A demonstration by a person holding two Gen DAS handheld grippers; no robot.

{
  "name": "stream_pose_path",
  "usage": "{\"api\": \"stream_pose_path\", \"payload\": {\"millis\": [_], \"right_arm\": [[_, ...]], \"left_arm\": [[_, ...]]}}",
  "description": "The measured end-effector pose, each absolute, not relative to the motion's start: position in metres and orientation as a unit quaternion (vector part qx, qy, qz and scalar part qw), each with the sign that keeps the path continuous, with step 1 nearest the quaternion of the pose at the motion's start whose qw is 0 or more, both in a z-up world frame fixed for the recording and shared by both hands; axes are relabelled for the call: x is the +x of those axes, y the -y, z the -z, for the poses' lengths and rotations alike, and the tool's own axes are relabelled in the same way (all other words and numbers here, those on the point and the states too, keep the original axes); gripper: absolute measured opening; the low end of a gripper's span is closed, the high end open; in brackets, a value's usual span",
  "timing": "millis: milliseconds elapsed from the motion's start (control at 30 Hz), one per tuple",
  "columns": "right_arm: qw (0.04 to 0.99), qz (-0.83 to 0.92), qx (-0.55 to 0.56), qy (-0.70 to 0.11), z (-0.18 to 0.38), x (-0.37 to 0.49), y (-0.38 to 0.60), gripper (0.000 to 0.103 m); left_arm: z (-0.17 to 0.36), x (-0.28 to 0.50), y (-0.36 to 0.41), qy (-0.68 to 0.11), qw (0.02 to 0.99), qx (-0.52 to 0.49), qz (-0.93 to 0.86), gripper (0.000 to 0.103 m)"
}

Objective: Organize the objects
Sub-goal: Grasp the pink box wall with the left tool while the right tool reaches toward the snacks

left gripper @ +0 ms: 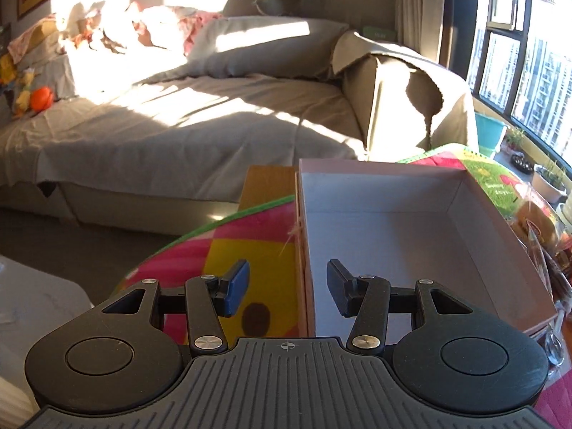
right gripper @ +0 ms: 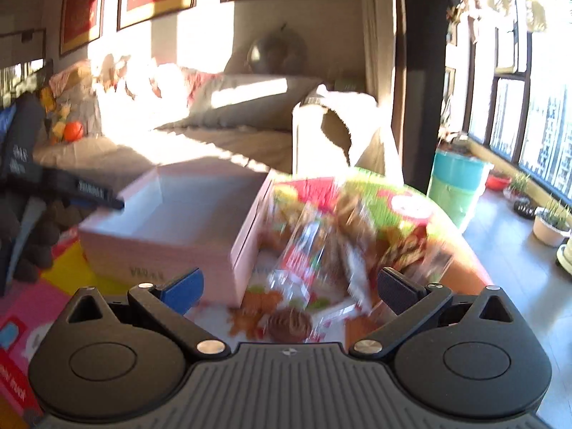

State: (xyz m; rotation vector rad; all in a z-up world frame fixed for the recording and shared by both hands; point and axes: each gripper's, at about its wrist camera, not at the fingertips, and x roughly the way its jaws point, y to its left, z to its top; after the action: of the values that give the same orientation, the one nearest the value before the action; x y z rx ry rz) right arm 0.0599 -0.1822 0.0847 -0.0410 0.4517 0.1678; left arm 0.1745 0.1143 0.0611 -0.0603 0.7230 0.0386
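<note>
Where the colourful play mat [left gripper: 228, 250] covers the surface, one open pink box [left gripper: 422, 175] sits with white inner walls and a white floor; nothing shows inside it in either view. In the left wrist view its near left wall runs up between the two fingers, and a bit of straw-coloured fibre hangs at that wall's outer face.

Item: left gripper [left gripper: 287, 287]. Jaws stand partly apart with nothing between them; blue pad on the left finger, black on the right. It hovers over the box's near left corner, touching neither box nor mat.

Item: right gripper [right gripper: 289, 286]. Jaws spread wide, no pad pressing on anything. Past them, blurred, lies a heap of clear snack packets [right gripper: 321, 236] with red, green and brown print, resting on the mat just beside the box's right wall; whether any packet touches the fingers cannot be told through the blur. The left gripper's dark body [right gripper: 85, 189] reaches in over the box's left rim in this view.

Item: a teal-and-green bucket [right gripper: 455, 182] stands on the floor near the window, contents not visible. A white plant pot [right gripper: 550, 228] holds green shoots beside the window.

Background: grey-covered sofa [left gripper: 200, 118] with an orange ball [left gripper: 42, 97] at its far end.
</note>
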Motion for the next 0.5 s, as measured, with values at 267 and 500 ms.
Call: {"api": "stream_pose_path", "payload": {"millis": [267,500], "right_arm": [[0.966,-0.001,0.025,-0.258,-0.122,0.125,0.271,0.103],[0.95,0.021,0.03,-0.31,-0.077,0.16,0.282,0.09]], "left_arm": [[-0.036,0.183,-0.103,-0.381,0.924,-0.04,-0.005,0.028],[-0.032,0.181,-0.104,-0.372,0.927,-0.024,-0.032,0.009]]}}
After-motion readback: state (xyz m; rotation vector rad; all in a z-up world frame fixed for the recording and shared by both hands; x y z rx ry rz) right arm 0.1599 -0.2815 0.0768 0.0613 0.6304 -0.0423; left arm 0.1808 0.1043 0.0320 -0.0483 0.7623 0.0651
